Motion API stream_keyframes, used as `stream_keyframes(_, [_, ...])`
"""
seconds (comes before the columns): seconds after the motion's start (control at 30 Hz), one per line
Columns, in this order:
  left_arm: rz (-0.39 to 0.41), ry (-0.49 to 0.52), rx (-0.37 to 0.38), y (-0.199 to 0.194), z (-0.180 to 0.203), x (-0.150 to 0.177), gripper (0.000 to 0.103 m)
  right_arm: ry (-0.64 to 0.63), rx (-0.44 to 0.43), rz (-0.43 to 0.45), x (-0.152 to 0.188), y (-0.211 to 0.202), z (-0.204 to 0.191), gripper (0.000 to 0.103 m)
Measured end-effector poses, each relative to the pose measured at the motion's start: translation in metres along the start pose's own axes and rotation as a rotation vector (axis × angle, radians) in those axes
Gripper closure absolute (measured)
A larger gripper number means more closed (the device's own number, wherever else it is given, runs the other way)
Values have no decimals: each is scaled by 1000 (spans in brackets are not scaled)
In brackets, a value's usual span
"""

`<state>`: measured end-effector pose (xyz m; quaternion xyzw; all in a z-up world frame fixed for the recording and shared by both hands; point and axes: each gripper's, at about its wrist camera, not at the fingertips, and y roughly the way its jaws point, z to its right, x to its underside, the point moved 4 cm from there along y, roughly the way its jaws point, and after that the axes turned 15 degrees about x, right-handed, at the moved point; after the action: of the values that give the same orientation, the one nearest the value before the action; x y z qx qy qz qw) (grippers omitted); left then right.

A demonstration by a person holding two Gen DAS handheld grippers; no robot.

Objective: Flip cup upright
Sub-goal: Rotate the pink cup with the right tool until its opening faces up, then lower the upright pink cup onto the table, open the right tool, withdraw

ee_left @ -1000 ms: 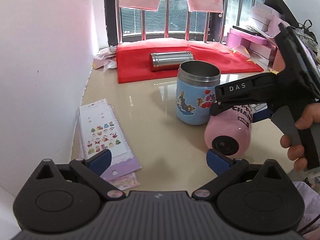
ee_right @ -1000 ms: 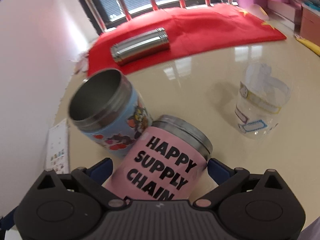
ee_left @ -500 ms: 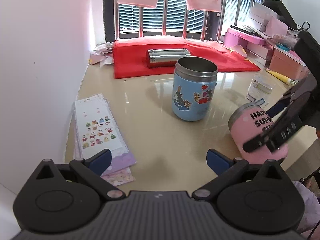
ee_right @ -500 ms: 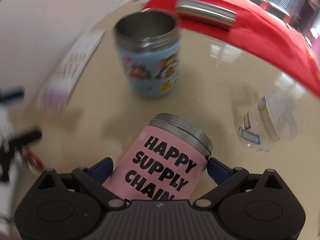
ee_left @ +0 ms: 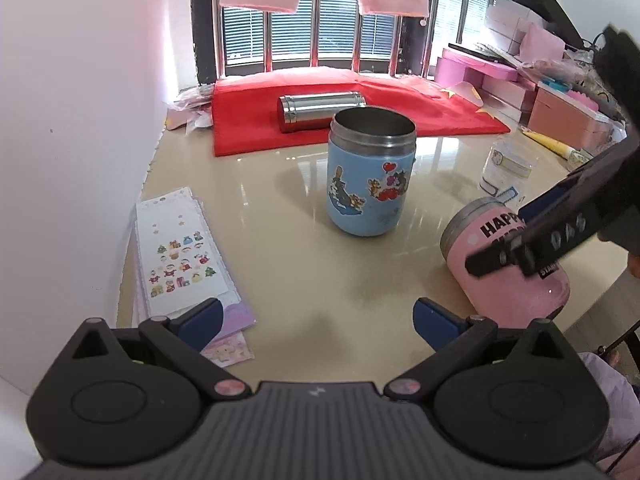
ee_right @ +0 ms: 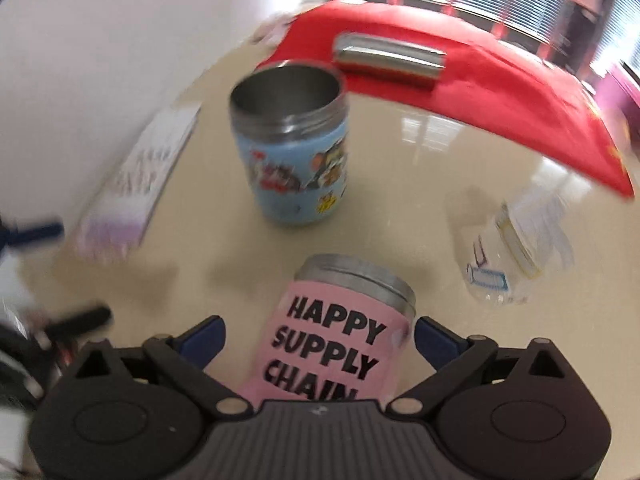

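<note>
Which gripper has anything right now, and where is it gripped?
The right gripper holds the pink cup by its body, across the lettered side, below the steel rim. The left gripper is open and holds nothing.

Home room, barred window, red cloth, sticker sheets
</note>
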<state>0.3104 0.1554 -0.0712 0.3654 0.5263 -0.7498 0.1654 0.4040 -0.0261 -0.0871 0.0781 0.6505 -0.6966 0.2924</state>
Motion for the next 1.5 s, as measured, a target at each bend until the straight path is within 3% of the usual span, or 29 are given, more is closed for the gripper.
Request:
stream_keyframes(0.07, [-8, -1, -1, 2, -1, 1, 0, 41, 13, -2, -1, 0, 2, 1])
stream_keyframes(0.27, [-8, -15, 3, 2, 0, 3, 0, 180, 48, -136, -6, 26, 11, 1])
stream_keyframes(0.47, [-15, -27, 5, 5, 1, 4, 0, 194, 69, -224, -9, 51, 11, 2])
stream_keyframes(0.53, [-11, -33, 6, 5, 3, 5, 0, 201, 58, -249, -10, 61, 9, 8])
stream_keyframes(0.57, [-8, -33, 8, 3, 4, 5, 0, 212, 30, -263, -10, 65, 9, 18])
stream_keyframes(0.63, [-2, -36, 10, 1, 6, 5, 0, 205, -15, -272, -9, 66, 8, 18])
stream_keyframes(0.77, [0, -45, 3, 0, 8, 6, 0, 198, -99, -200, 4, 54, 14, 19])
stream_keyframes(0.97, [12, -54, 0, -1, 12, 4, 0, 138, -110, 162, 26, 3, 23, 19])
stream_keyframes(1.1, [15, -69, -4, 2, 14, 1, 0, 145, -109, 355, 37, -15, 28, 20])
stream_keyframes(1.23, [22, -60, -14, 5, 21, -3, 0, 100, -20, 527, 39, -23, 32, 20])
stream_keyframes(1.4, [26, -63, -29, 9, 25, -6, 0, 59, 24, 542, 26, -18, 39, 20])
stream_keyframes(1.5, [24, -63, -33, 11, 29, -8, 0, 31, 22, 476, 16, -7, 45, 20])
